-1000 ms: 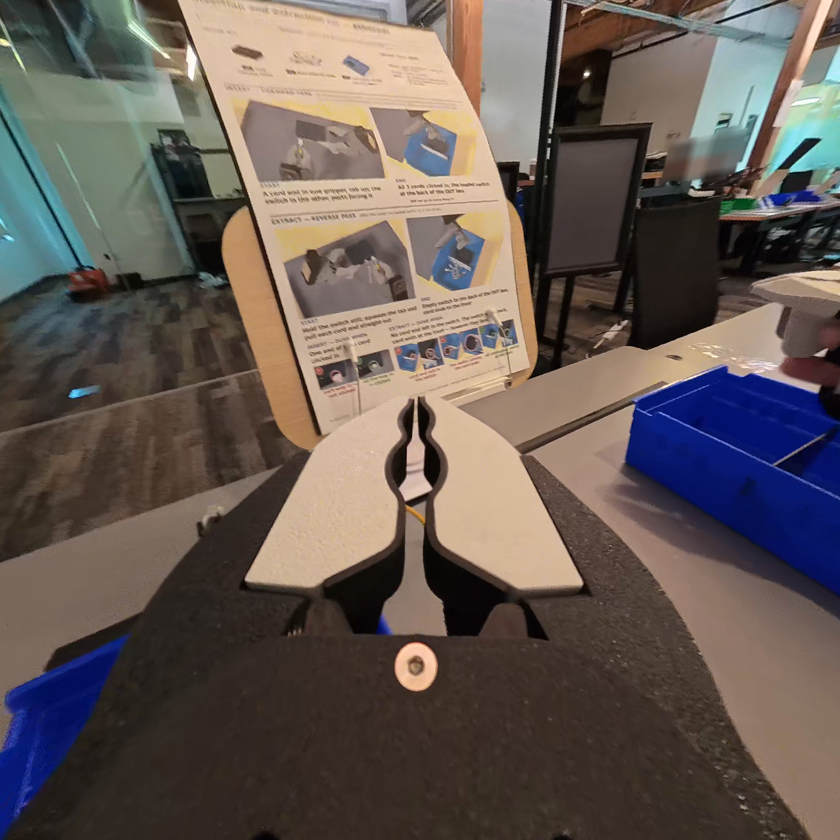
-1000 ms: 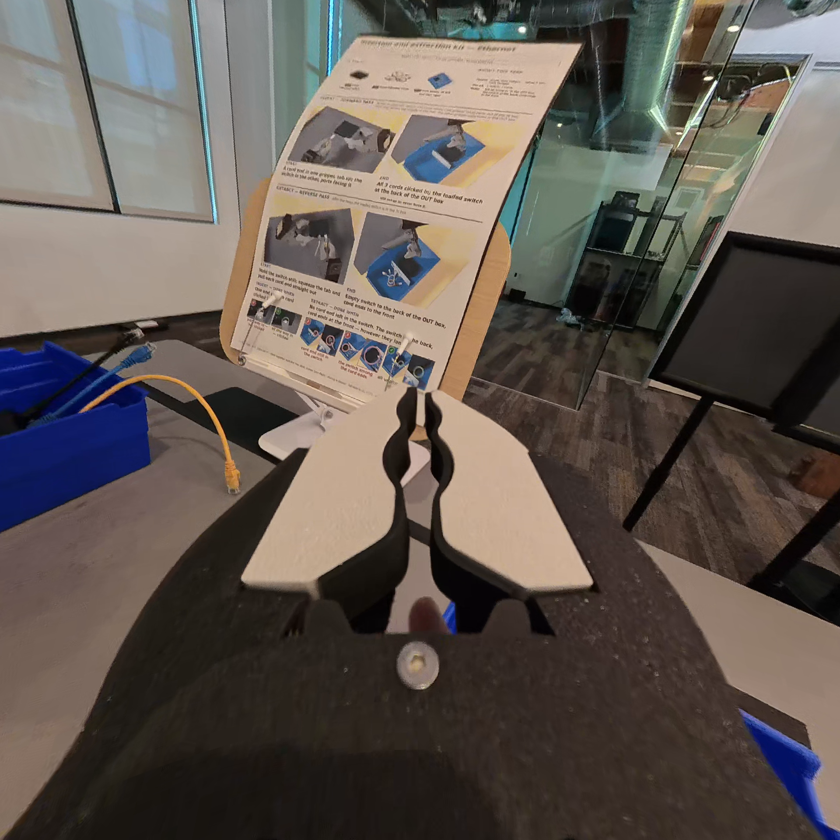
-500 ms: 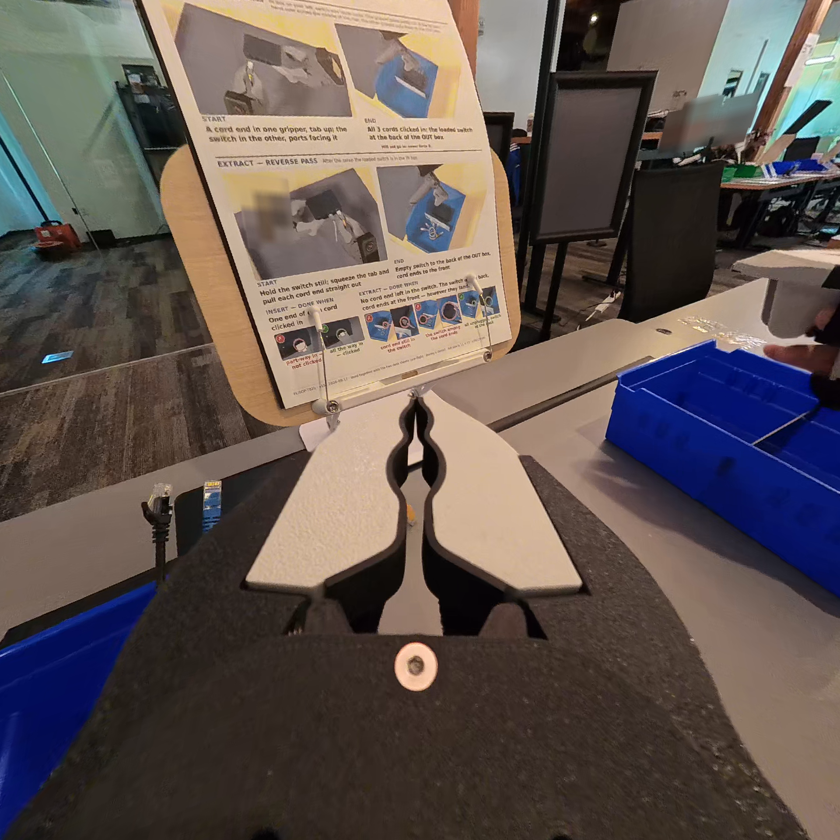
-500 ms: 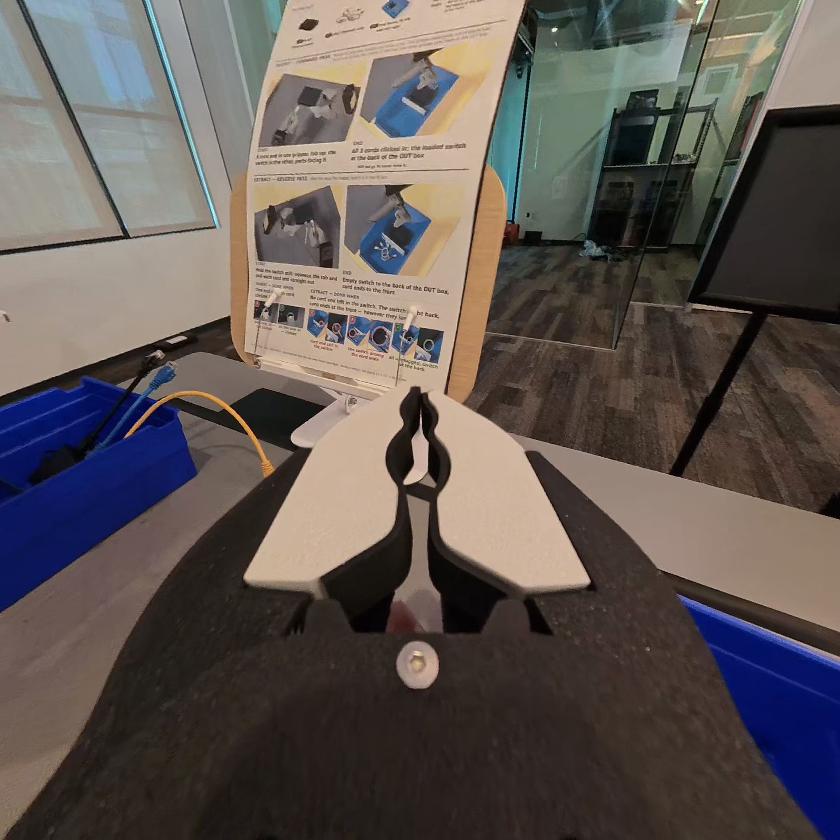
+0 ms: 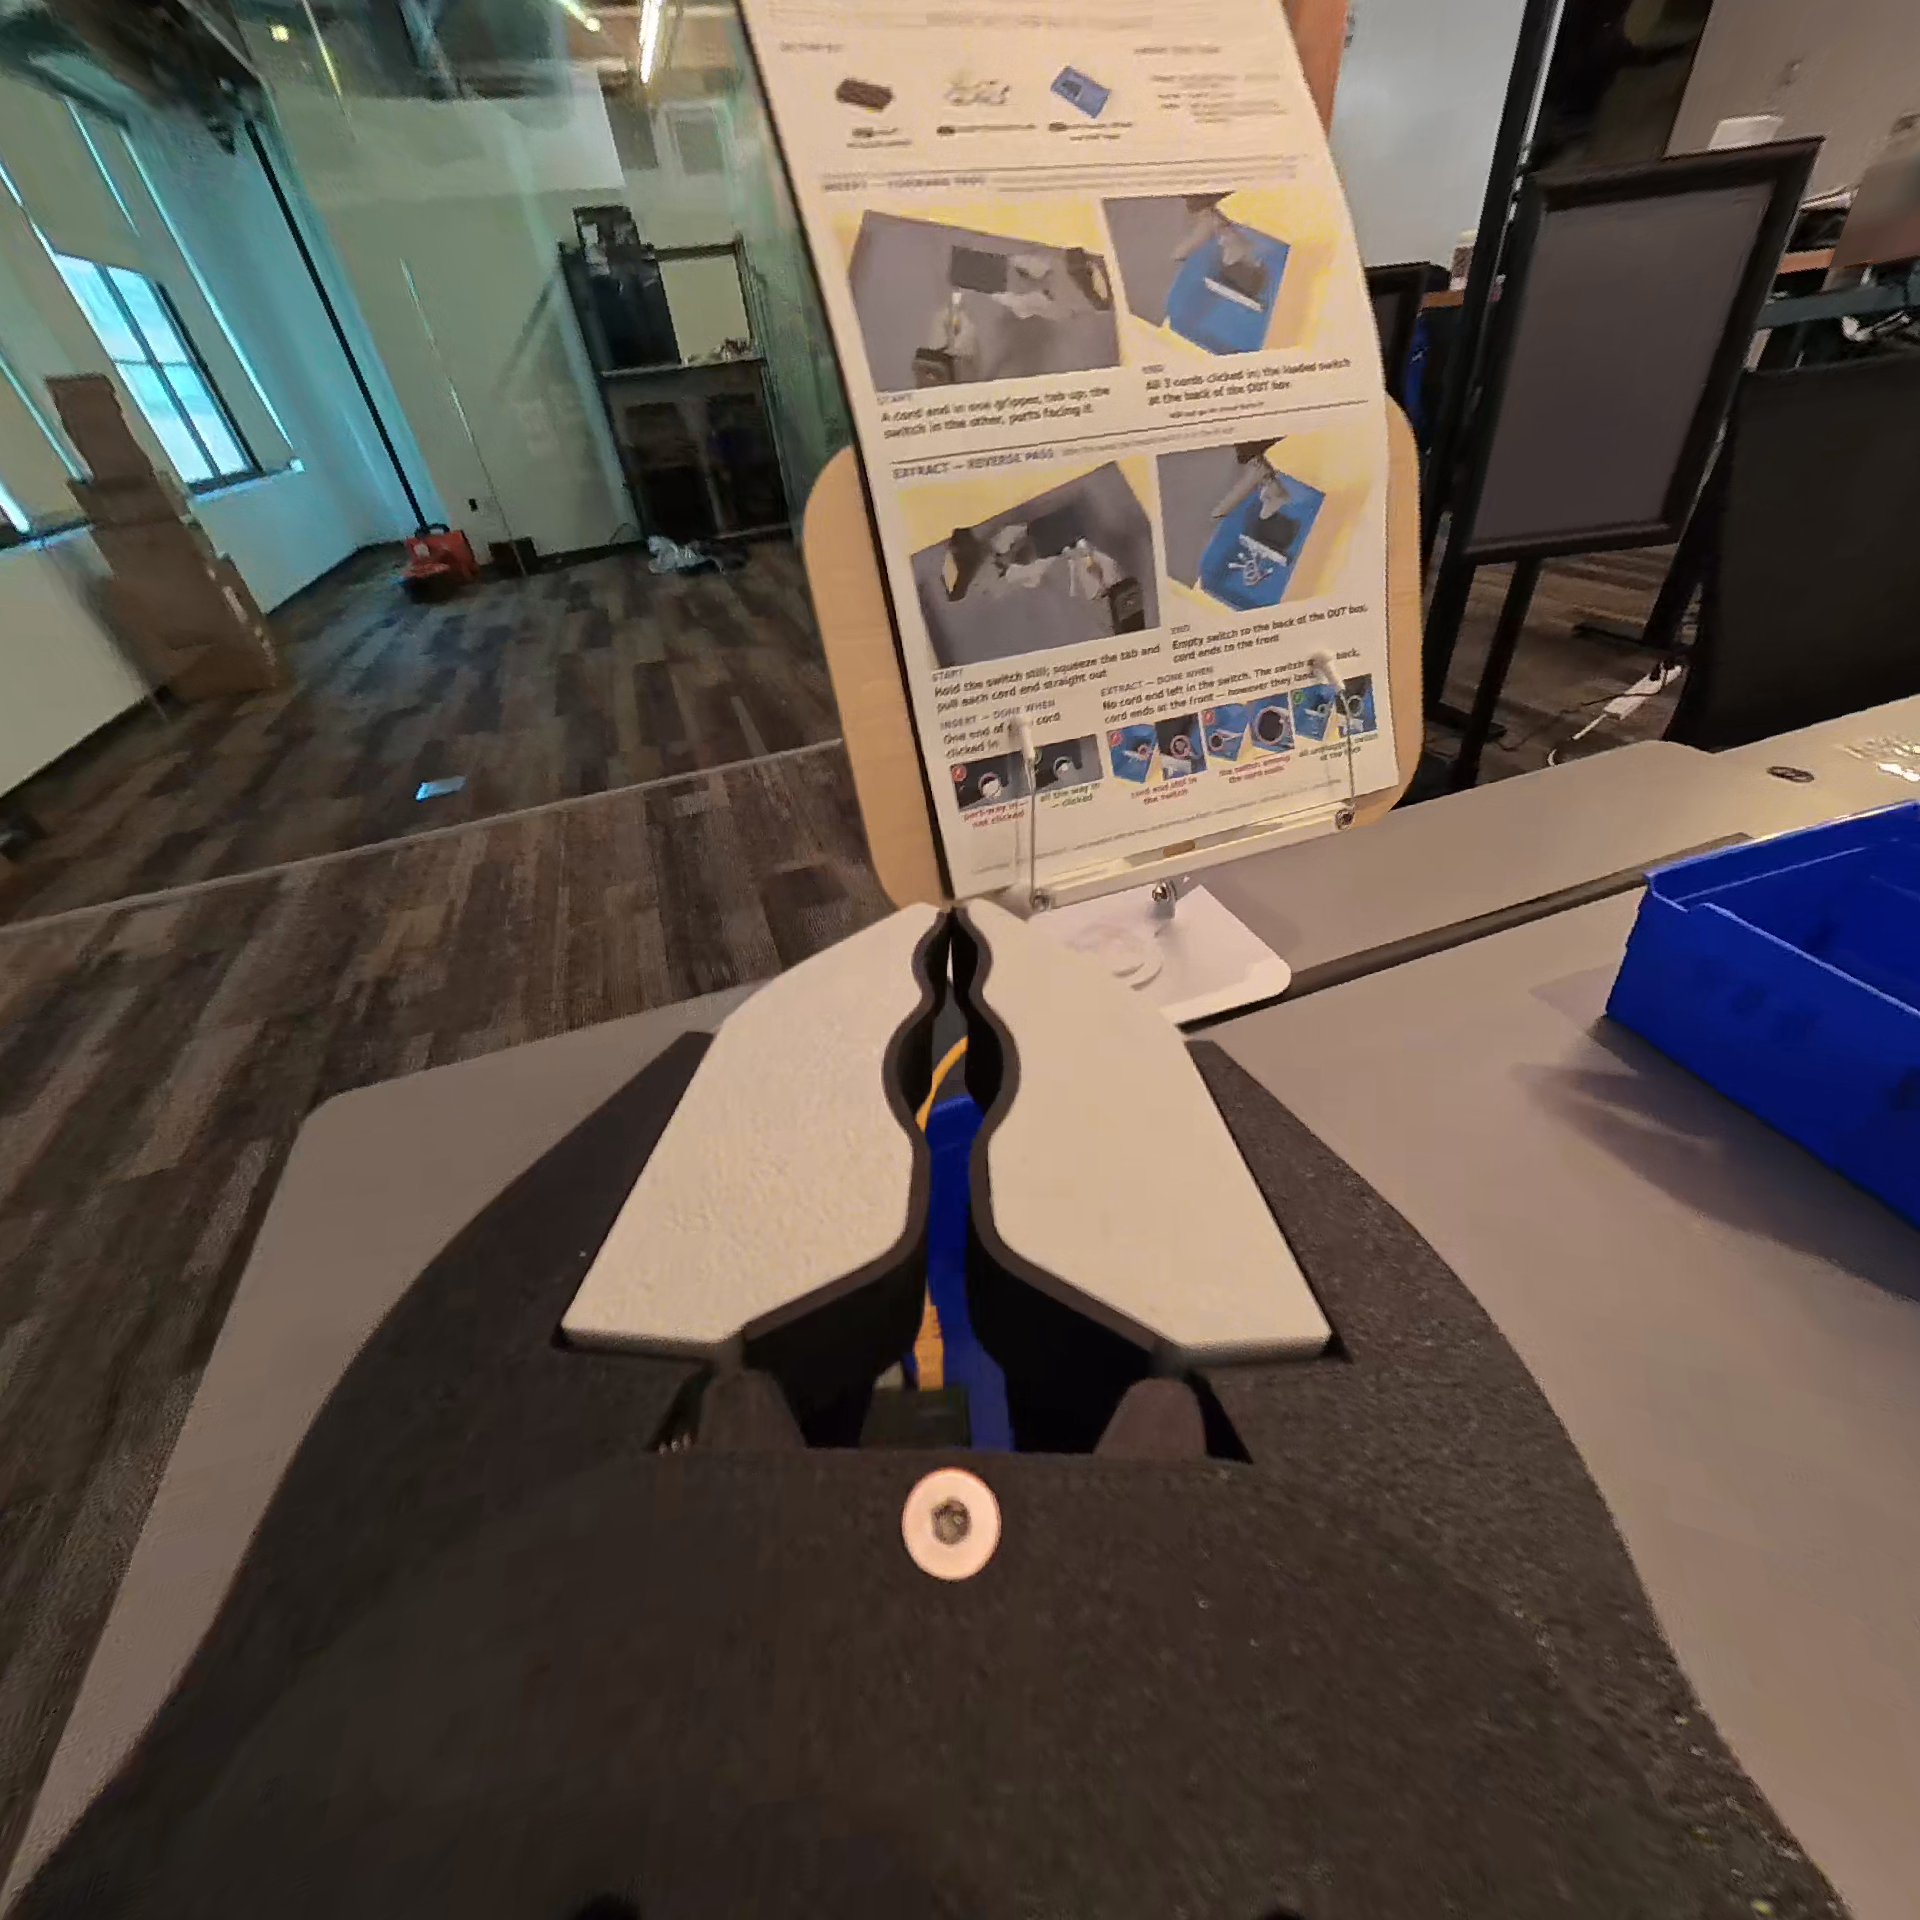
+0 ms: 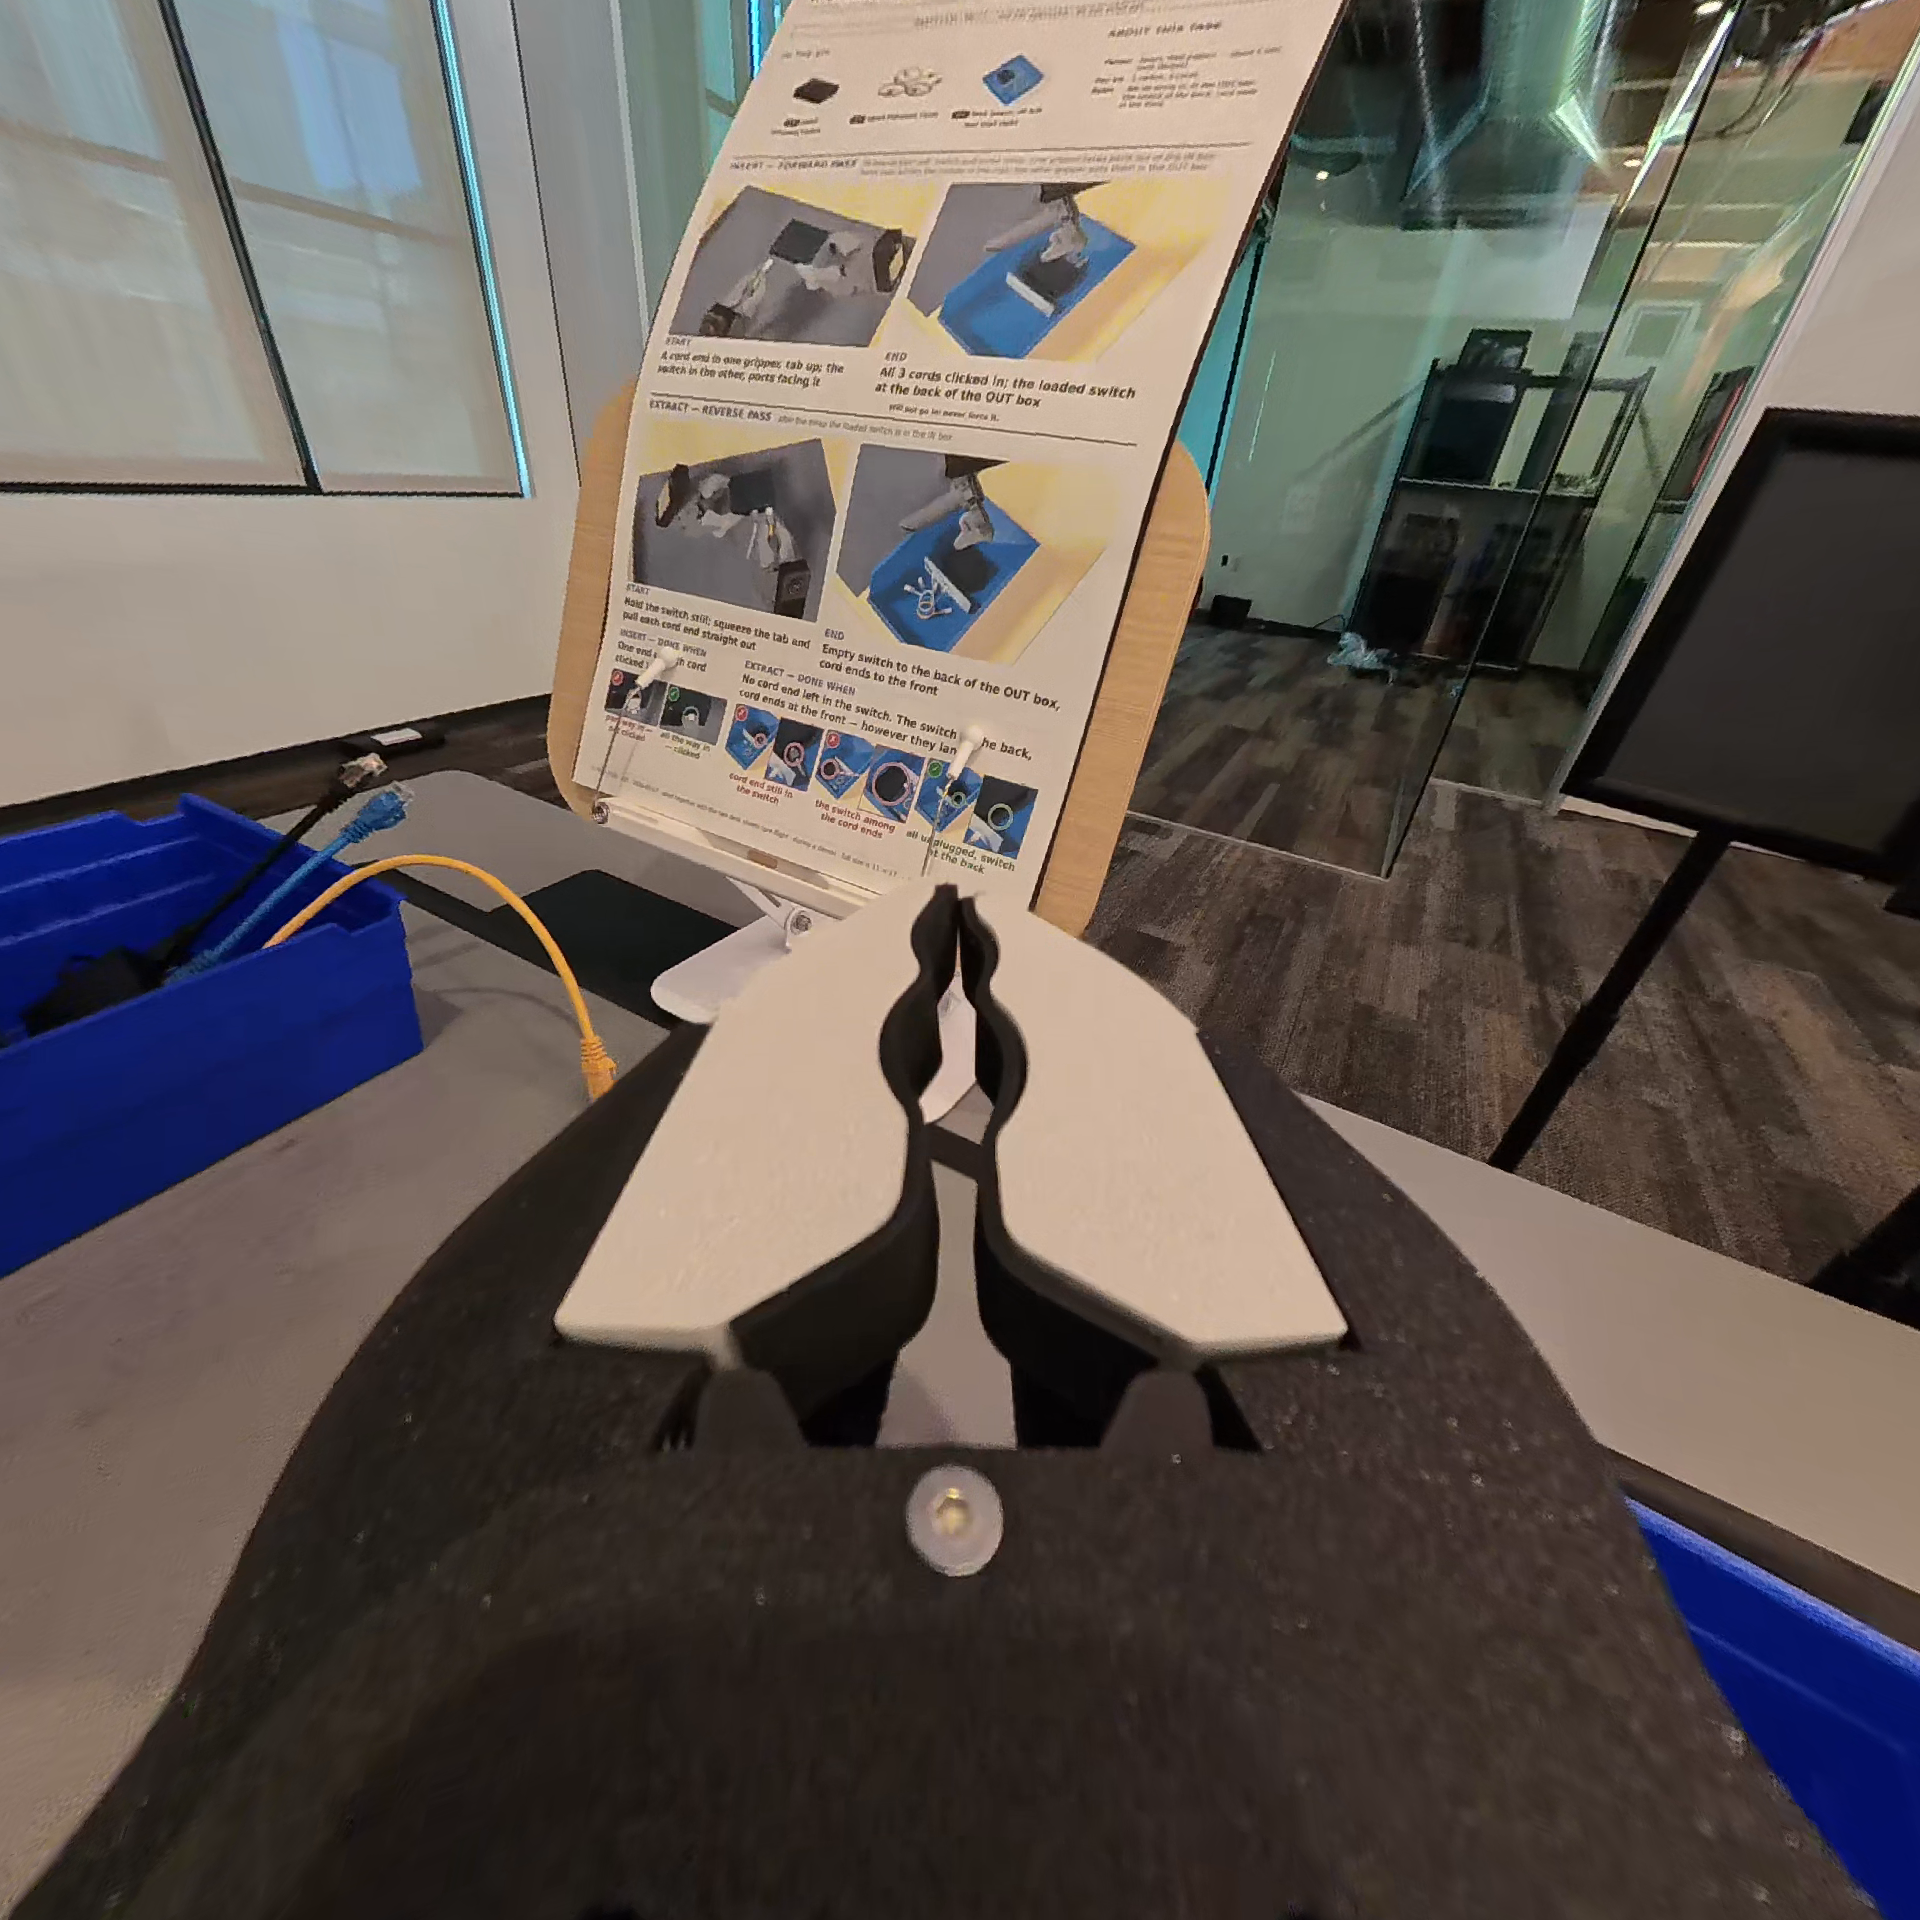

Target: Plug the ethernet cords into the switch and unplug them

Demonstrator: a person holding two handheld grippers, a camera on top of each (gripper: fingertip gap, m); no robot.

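Cords, yellow (image 6: pixel 499 894), blue (image 6: pixel 312 883) and black (image 6: pixel 260 873), trail from the blue plastic bin (image 6: pixel 208 1049) on the grey worktop (image 6: pixel 260 1299), presumably staged for pickup, while both hand-held grippers, left (image 5: pixel 951 920) and right (image 6: pixel 951 904), hover clenched on nothing.

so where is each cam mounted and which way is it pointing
Left wrist view: sits on the left gripper, looking along its shut fingers over the grey table at the instruction sheet; a blue bin lies right.
Right wrist view: sits on the right gripper, fingers shut, facing the same sheet; a cord-filled blue bin and yellow cord lie left.
Shared: sheet, stand, table.
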